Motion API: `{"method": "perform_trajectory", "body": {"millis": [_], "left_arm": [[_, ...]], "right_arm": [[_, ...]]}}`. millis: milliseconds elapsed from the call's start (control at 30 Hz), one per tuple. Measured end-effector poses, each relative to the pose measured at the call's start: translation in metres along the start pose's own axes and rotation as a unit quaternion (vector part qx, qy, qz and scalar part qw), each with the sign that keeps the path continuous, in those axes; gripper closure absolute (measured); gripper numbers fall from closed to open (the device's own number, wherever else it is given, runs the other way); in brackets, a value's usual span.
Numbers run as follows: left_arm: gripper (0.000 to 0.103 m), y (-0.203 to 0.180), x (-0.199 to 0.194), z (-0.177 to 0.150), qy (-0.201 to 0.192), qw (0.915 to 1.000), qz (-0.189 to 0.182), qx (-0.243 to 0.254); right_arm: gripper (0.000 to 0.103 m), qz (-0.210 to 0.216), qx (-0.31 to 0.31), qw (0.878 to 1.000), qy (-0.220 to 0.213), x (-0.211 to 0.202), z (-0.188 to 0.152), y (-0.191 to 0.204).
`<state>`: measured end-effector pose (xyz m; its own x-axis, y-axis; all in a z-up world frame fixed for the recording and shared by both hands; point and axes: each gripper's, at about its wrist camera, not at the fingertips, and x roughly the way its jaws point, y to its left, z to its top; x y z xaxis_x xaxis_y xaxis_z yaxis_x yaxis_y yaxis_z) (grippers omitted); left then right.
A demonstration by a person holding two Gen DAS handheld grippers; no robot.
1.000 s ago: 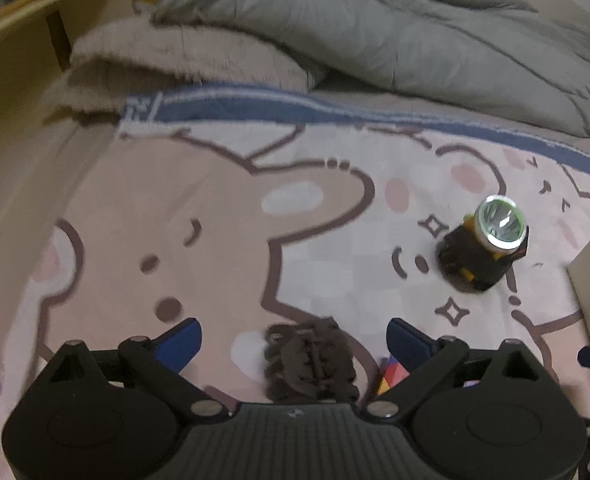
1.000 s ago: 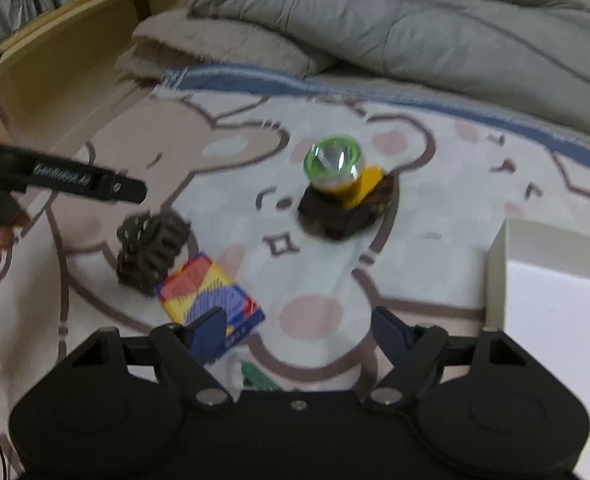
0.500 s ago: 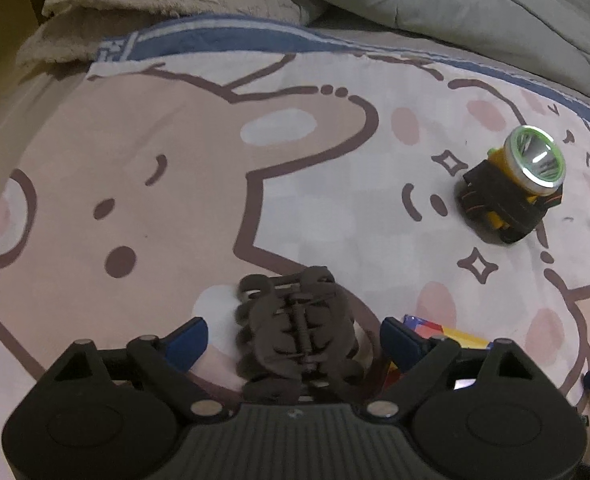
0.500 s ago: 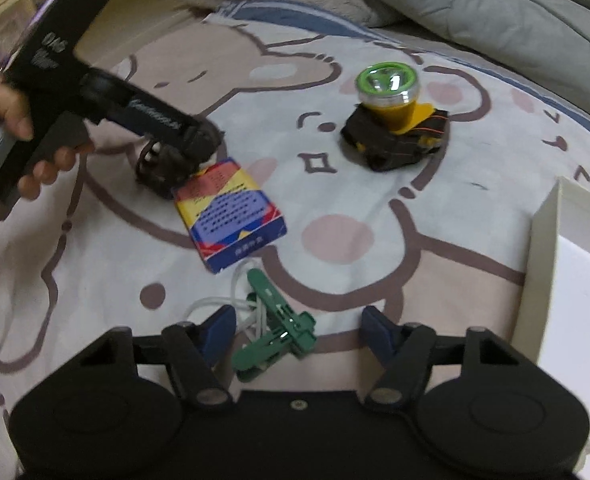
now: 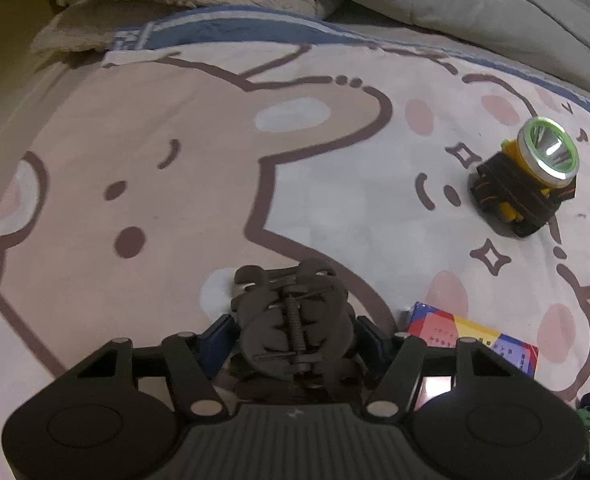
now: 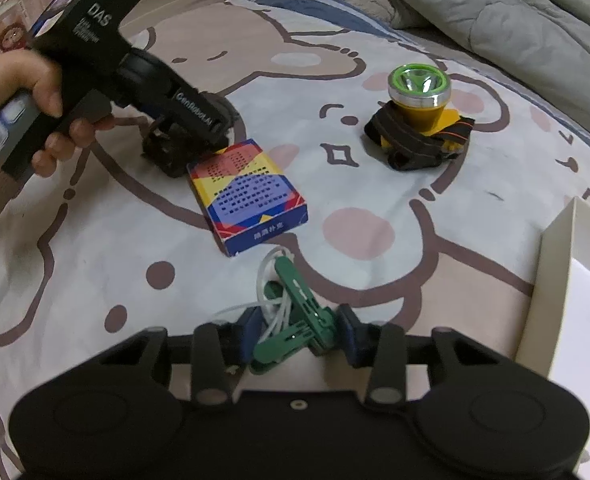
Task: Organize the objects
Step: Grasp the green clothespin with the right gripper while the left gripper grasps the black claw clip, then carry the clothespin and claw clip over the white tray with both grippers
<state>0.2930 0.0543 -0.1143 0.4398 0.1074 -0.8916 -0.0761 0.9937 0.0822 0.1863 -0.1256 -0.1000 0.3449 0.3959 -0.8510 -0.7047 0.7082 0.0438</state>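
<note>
A black hair claw clip (image 5: 295, 328) lies on the cartoon-bear bedsheet (image 5: 175, 160). My left gripper (image 5: 294, 334) is closing on it, and the blue pads (image 5: 219, 336) touch both its sides. In the right wrist view, a hand (image 6: 23, 92) holds that gripper down over the clip (image 6: 163, 156). A green clothes peg (image 6: 299, 320) with a white cord sits between the closing jaws of my right gripper (image 6: 301, 334), whose pads (image 6: 349, 334) press against it.
A headlamp (image 6: 419, 120) with a green-rimmed lens and black strap rests further back on the sheet. A blue, red and yellow card box (image 6: 251, 196) lies between clip and peg. A white open box (image 6: 555, 280) stands at the right. A grey duvet (image 5: 455, 0) is piled behind.
Both grippers have come down and their jaws have narrowed. The left now closes round the hair clip, and the right round the green peg, which was out of sight a second ago.
</note>
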Motion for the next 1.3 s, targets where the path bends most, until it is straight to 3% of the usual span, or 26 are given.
{"method": "perform_trajectory", "body": {"millis": [200,533,700,900,1300], "left_arm": [[0.037,0.006,-0.032,0.001,-0.044,0.9989,0.013,-0.007],[0.037,-0.006,-0.097,-0.004,-0.111,0.9933,-0.027,0.018],[0.037,-0.017,-0.123,-0.015,-0.131,0.9897,-0.05,0.03],[0.037,-0.028,-0.145,-0.029,-0.147,0.9867,-0.052,0.044],[0.037,-0.024,-0.165,-0.043,-0.159,0.9855,-0.047,0.035]], "right_arm": [[0.061,-0.019,0.032,0.999,-0.026,-0.02,0.007,-0.004],[0.061,-0.054,0.101,0.99,-0.083,-0.068,0.022,-0.021],[0.061,-0.068,0.134,0.984,-0.1,-0.086,0.026,-0.028],[0.061,-0.078,0.176,0.975,-0.107,-0.097,0.025,-0.031],[0.061,-0.093,0.193,0.968,-0.132,-0.119,0.026,-0.025]]}}
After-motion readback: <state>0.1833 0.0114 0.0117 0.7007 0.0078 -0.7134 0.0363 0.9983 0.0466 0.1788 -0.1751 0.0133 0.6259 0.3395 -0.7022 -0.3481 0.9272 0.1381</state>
